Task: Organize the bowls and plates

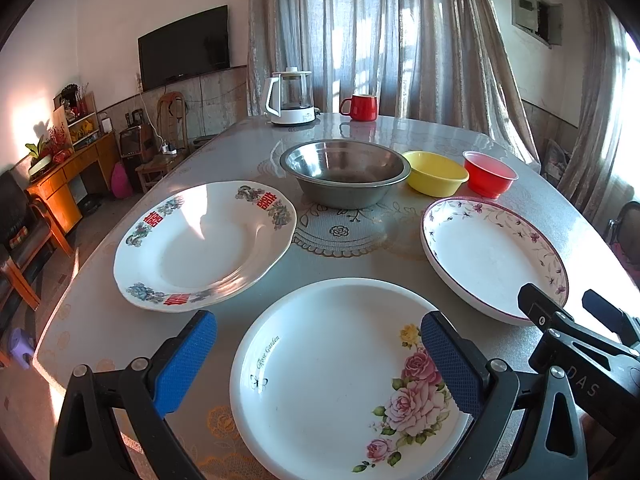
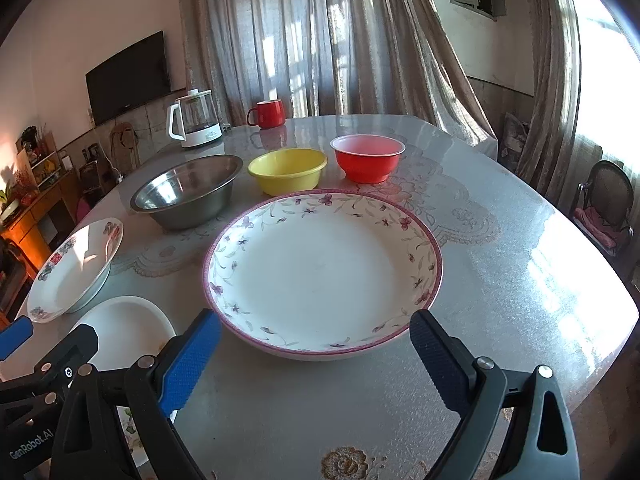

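Three plates lie on the table. A white rose-printed plate (image 1: 340, 380) sits nearest, under my open left gripper (image 1: 320, 344). A plate with red characters (image 1: 204, 244) lies to its left. A purple-flowered, pink-rimmed plate (image 2: 324, 272) lies in front of my open right gripper (image 2: 316, 344); it also shows in the left wrist view (image 1: 492, 256). Behind stand a steel bowl (image 1: 344, 172), a yellow bowl (image 1: 434, 172) and a red bowl (image 1: 490, 174). Neither gripper holds anything. The right gripper (image 1: 576, 308) appears at the left view's right edge.
A white electric kettle (image 1: 290, 96) and a red mug (image 1: 360, 107) stand at the table's far end before curtains. Bare tabletop (image 2: 520, 280) lies right of the flowered plate. Chairs, a wooden cabinet and a television line the room's left side.
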Demonstrator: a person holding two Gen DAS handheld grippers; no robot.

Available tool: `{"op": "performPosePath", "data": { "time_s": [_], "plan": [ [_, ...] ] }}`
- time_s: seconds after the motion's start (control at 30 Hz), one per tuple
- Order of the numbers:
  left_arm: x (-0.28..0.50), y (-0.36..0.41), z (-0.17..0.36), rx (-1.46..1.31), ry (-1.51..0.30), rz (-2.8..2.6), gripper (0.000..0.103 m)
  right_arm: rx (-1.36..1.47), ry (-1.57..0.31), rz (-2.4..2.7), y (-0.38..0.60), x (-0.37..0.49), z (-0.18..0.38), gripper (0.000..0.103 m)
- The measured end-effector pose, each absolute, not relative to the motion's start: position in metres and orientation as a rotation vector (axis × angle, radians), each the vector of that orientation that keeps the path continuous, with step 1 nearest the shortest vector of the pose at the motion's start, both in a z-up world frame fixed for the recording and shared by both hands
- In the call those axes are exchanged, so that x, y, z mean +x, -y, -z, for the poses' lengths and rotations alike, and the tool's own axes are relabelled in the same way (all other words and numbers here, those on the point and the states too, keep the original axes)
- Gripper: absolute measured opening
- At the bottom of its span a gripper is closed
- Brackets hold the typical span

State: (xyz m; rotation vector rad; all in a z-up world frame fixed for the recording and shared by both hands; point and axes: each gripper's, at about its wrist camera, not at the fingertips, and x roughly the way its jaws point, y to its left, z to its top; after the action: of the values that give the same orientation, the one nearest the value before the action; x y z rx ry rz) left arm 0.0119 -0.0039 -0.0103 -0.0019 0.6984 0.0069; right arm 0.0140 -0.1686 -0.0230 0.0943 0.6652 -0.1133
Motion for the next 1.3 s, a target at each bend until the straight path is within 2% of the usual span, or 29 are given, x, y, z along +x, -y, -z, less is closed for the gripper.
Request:
{"op": "performPosePath", "data": {
  "time_s": [0.63, 0.97, 1.17, 1.23, 1.3],
  "plan": [
    [0.034, 0.017, -0.004, 0.055, -0.713, 0.049, 0.103, 0.155, -0.677, 0.142, 0.206, 0.024, 0.025, 0.097],
    [0.052, 0.036, -0.005, 0.099, -0.731, 0.113, 0.103, 0.265, -0.713, 0.152, 0.248, 0.041, 0.023, 0.088],
    [0.068, 0.049, 0.001, 0.118, -0.776, 0.169, 0.102, 0.3, -0.761, 0.147, 0.273, 0.059, 0.032, 0.077],
    [0.076, 0.053, 0.003, 0.111, -0.807, 0.212, 0.101, 0.323, -0.791, 0.132, 0.28, 0.066, 0.039, 0.065],
    [0.084, 0.056, 0.003, 0.098, -0.828, 0.258, 0.091, 0.341, -0.825, 0.109, 0.285, 0.074, 0.047, 0.048]
  ]
}}
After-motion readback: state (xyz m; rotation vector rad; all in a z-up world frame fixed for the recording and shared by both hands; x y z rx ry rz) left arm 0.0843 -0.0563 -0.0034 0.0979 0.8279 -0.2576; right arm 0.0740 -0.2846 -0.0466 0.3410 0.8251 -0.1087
